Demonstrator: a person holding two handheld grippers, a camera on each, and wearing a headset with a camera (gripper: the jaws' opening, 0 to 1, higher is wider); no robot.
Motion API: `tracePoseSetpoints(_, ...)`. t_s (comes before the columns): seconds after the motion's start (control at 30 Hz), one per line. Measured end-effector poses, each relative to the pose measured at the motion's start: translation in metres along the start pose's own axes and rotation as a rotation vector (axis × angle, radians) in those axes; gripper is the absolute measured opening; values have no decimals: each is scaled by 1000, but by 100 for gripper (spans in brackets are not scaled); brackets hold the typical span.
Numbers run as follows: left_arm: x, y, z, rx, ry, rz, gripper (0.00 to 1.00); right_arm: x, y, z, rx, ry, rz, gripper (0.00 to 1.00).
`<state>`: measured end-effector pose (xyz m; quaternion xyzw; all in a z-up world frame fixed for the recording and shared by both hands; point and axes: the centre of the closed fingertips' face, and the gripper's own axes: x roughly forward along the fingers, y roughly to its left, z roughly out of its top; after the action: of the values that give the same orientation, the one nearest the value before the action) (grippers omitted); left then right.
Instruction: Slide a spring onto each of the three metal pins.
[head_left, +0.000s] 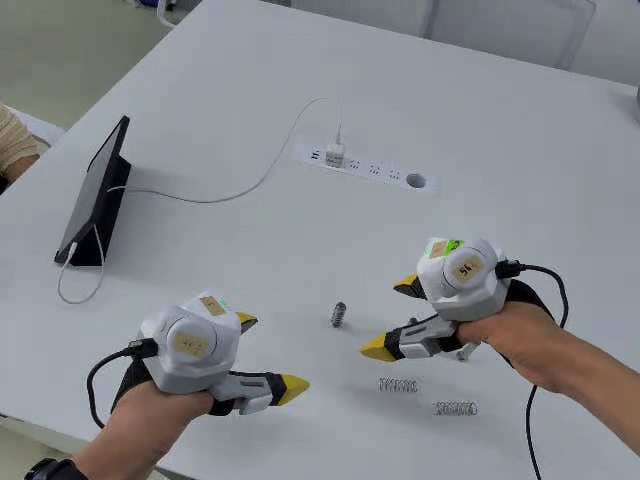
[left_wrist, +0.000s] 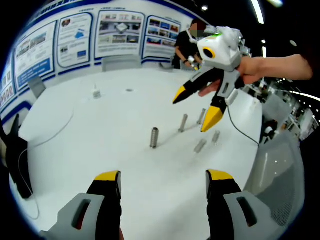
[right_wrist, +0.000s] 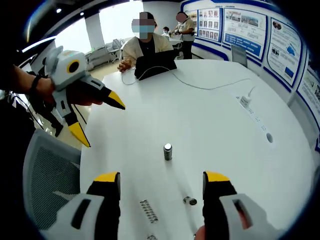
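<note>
Near the front edge of the tabletop (head_left: 500, 150), one pin (head_left: 339, 314) already wears a spring and stands upright between your two claws. Two bare pins (left_wrist: 183, 122) stand just beside your right claw (head_left: 390, 316). Two loose springs (head_left: 398, 385) lie flat even closer to that edge, near each other but apart. Both claws are released and carry nothing; your left claw (head_left: 271, 352) hovers towards the front left corner.

Likely trouble: the bare pins look free-standing, so a brush from your right claw, or a spring pushed down off-line, could tip one. A spring pinched too hard or off-centre may squirt out and roll over the edge. No tray or box holds the parts; the springs rest straight on the tabletop.
</note>
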<state>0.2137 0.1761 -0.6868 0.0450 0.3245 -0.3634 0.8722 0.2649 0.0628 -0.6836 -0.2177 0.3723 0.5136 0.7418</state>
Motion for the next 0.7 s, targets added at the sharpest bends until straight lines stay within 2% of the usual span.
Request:
tracePoseSetpoints(0.23,1,-1,2,-1,2,5,71,-6,4,-14,49,-17,-14,71)
tracePoseSetpoints(0.7,5,-6,5,18,13,-9,70,-21,0,-37,150,-61,-68,75)
